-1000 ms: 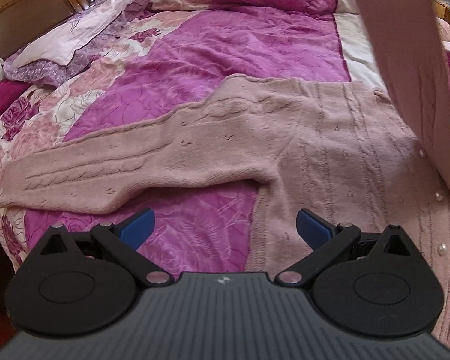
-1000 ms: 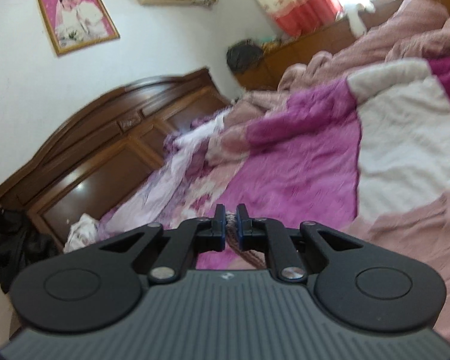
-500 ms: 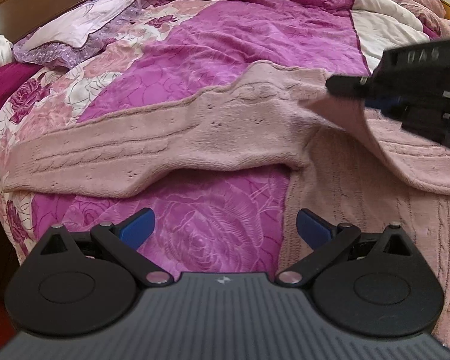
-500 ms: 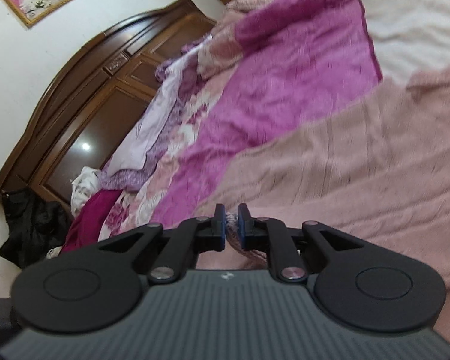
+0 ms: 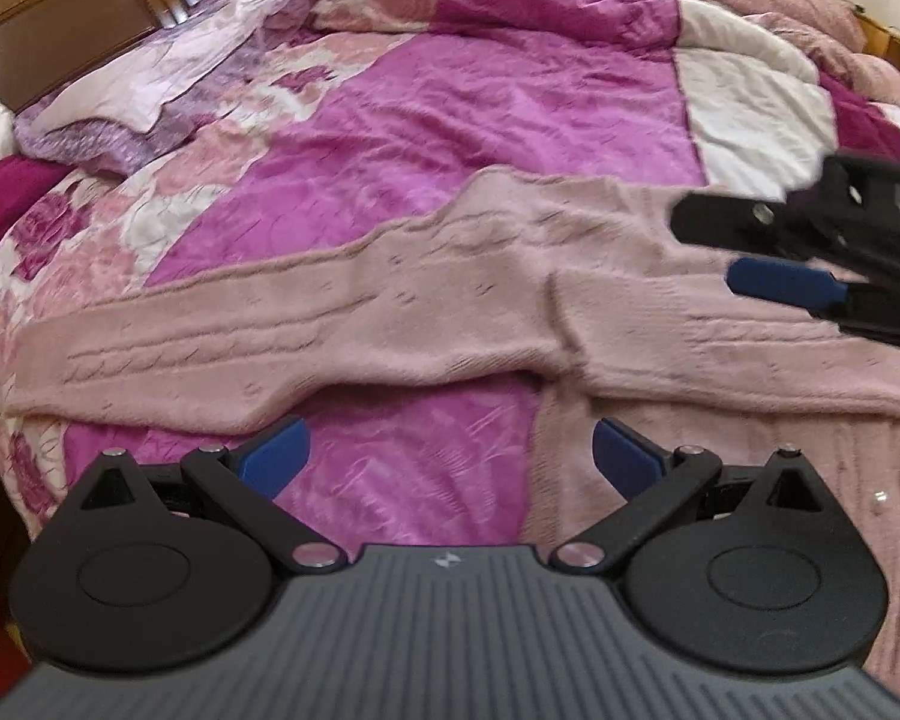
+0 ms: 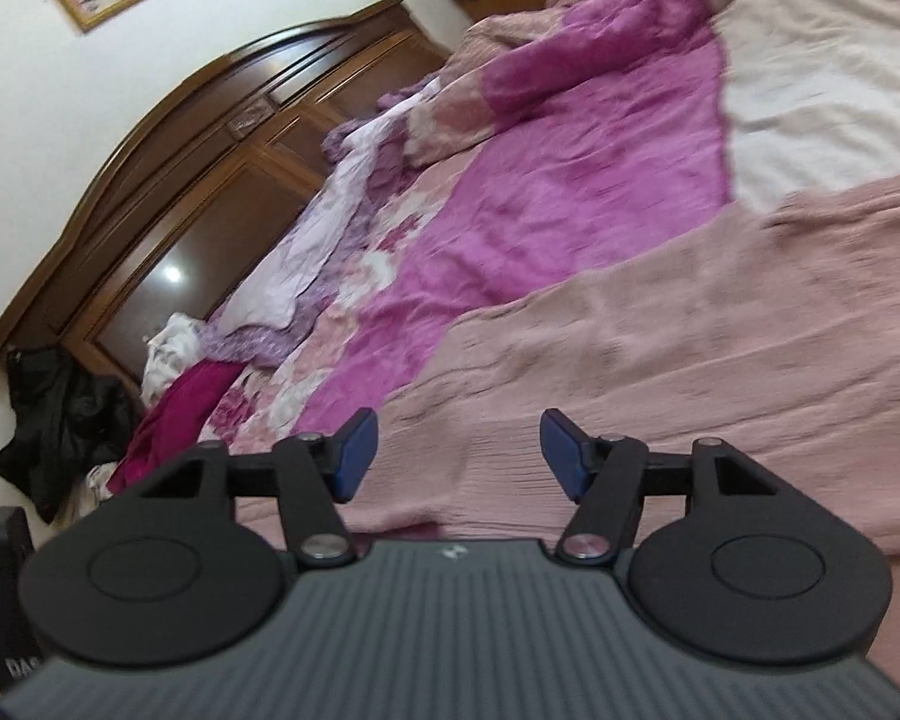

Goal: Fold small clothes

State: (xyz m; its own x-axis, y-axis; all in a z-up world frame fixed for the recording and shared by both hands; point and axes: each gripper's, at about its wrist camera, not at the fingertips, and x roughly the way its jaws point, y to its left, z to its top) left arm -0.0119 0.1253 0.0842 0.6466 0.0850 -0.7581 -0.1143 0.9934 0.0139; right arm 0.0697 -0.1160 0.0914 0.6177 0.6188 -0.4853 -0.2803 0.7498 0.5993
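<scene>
A pale pink knit cardigan [image 5: 426,312] lies flat on the bed. One sleeve [image 5: 168,354] stretches out to the left; the other sleeve [image 5: 720,360] lies folded across the body. My left gripper [image 5: 447,456] is open and empty, low over the quilt just in front of the cardigan's armpit. My right gripper [image 5: 774,252] shows at the right edge of the left wrist view, open above the folded sleeve. In the right wrist view the right gripper [image 6: 456,450] is open and empty just above the pink knit [image 6: 660,372].
The cardigan lies on a magenta and cream floral quilt [image 5: 450,120]. A lilac pillow [image 5: 150,90] and a dark wooden headboard [image 6: 168,180] are at the far side. Dark clothes [image 6: 48,420] hang beside the bed.
My right gripper carried the lifted sleeve down across the cardigan's body, then opened and let it go. The left gripper stayed open and shifted slightly.
</scene>
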